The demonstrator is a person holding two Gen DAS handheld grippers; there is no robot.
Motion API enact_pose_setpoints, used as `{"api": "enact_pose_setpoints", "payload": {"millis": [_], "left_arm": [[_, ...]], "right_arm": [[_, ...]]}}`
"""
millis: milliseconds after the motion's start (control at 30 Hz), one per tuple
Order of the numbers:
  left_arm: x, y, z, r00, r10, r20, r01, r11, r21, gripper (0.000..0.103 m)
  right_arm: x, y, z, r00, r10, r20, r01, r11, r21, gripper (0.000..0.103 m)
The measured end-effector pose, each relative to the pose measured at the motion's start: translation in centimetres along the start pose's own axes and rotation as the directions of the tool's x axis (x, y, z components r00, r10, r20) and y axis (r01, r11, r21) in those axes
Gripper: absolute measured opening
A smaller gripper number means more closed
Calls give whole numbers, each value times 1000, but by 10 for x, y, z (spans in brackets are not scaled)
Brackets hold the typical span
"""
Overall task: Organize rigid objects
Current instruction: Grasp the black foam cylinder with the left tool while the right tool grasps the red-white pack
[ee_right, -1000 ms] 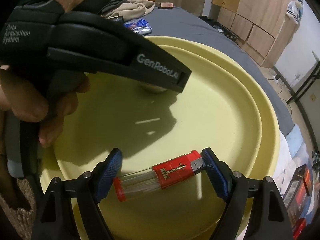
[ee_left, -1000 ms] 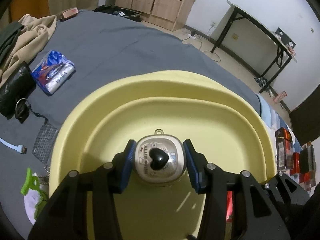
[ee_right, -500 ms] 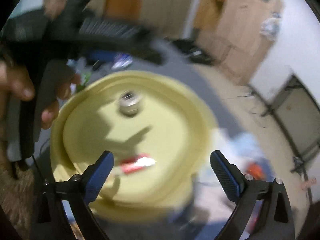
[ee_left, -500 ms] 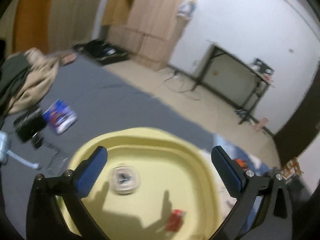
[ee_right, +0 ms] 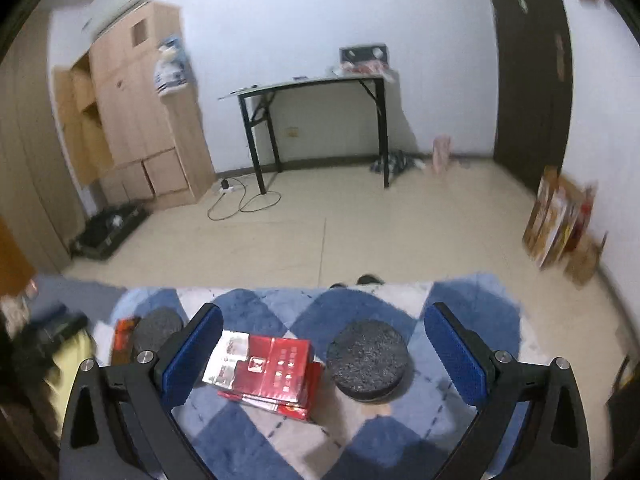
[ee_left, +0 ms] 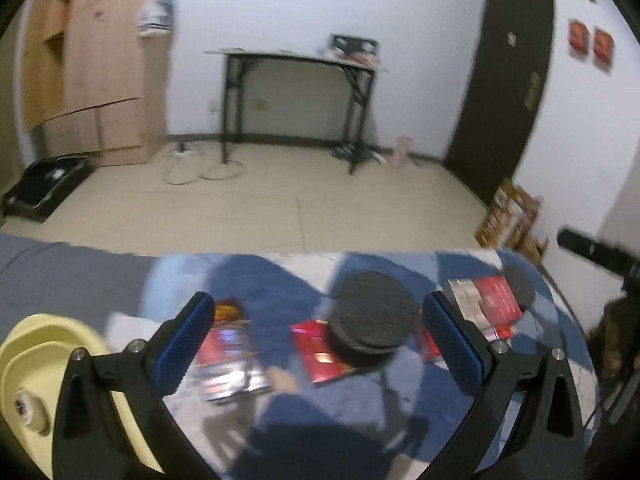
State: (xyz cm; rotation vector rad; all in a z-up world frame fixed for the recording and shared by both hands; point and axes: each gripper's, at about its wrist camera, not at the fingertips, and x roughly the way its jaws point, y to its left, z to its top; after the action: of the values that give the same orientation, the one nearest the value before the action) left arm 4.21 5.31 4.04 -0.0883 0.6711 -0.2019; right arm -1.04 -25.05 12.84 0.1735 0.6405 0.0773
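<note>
On the blue checked blanket (ee_right: 280, 304), red boxes (ee_right: 276, 372) and a black disc (ee_right: 368, 356) await sorting; both left gripper (ee_left: 316, 344) and right gripper (ee_right: 324, 356) hang spread, empty; the yellow basin (ee_left: 24, 344) holds little.

A black-legged folding table (ee_right: 320, 92) stands against the white wall. Left of the table: a wooden cabinet (ee_right: 136, 120). Right of the table: a dark door (ee_right: 528, 72). Cables (ee_right: 240, 204) lie on the floor near its left leg.
</note>
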Motion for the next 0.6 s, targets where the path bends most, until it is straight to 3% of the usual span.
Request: {"api": "enact_pose_setpoints", "payload": {"millis": [100, 300, 400, 500, 600], "left_arm": [[25, -18, -8, 998, 33, -52, -29, 997, 74, 103], [53, -44, -17, 993, 85, -77, -75, 990, 122, 103], [58, -48, -19, 993, 82, -84, -71, 989, 131, 103], [60, -46, -19, 992, 95, -81, -84, 988, 128, 103], [65, -45, -21, 991, 97, -89, -85, 989, 123, 103]], "right_arm": [[11, -9, 2, 997, 67, -28, -67, 998, 13, 103], [59, -42, 13, 991, 46, -128, -44, 999, 16, 103], [69, -59, 16, 974, 63, -219, -66, 998, -5, 103], [66, -59, 21, 972, 24, -234, -41, 997, -69, 103], [72, -55, 27, 972, 53, -231, -57, 998, -12, 103]]}}
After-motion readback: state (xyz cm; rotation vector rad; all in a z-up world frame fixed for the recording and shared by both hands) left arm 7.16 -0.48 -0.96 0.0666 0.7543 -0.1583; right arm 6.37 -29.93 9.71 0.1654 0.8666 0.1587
